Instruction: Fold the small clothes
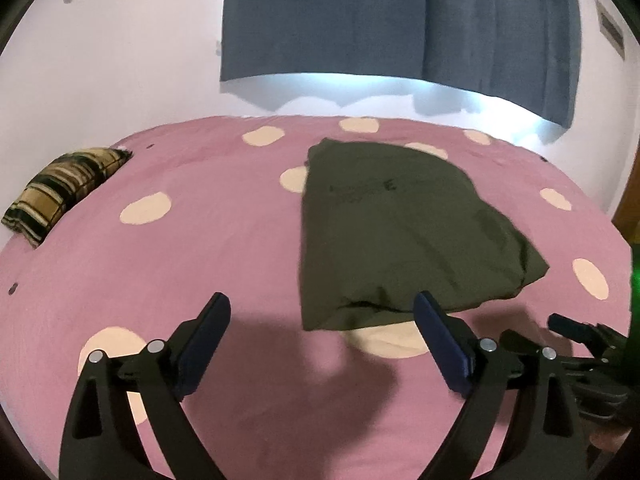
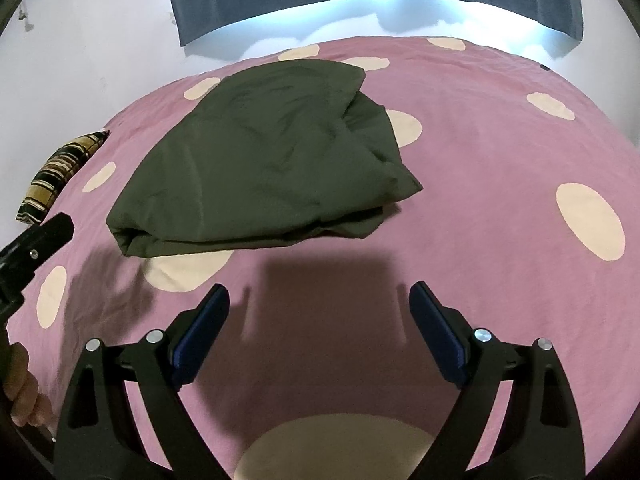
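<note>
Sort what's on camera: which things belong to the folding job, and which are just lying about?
In the job:
olive-green garment, already folded over
left gripper, open
right gripper, open

Just lying about:
striped pillow
polka-dot bedspread underneath
blue curtain

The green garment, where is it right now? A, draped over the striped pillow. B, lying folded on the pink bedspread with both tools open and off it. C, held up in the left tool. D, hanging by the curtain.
B: the green garment lies folded on the bedspread, and the left tool and right tool are both open and empty.
</note>
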